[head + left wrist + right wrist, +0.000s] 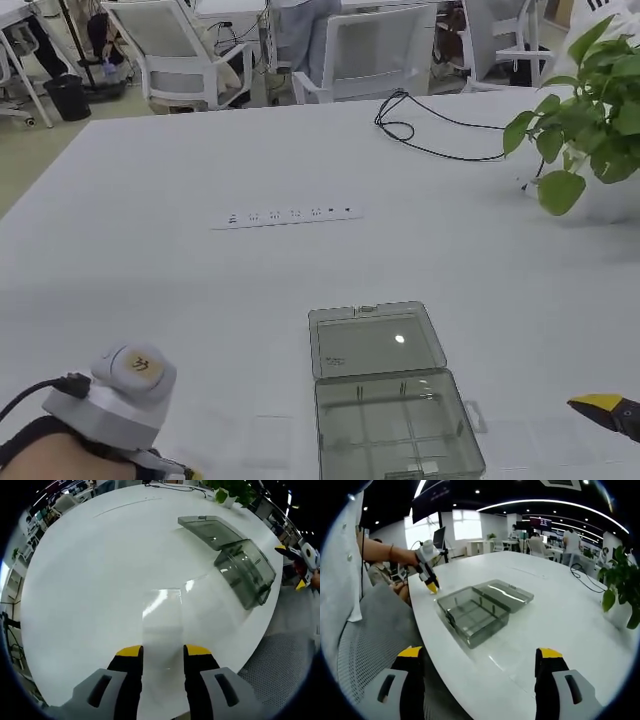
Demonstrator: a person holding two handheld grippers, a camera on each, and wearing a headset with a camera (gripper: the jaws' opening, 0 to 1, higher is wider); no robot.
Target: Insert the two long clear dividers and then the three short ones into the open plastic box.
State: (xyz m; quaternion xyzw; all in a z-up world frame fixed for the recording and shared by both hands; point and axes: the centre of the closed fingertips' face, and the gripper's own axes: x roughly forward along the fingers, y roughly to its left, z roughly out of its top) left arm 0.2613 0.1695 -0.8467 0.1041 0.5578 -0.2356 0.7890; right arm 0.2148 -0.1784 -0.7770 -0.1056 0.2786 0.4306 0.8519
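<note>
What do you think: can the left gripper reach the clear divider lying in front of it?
Probably yes. The left gripper is open, and the divider lies flat on the table right at its jaw tips, with nothing between. The box sits off to the side.

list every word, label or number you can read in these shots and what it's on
No text reads clearly.
Dark mark on the pale round cap of the left gripper: too blurred.
Small mark on the clear grey plastic box's open lid: too small.
Text on the lit purple screen in the right gripper view: too small.
</note>
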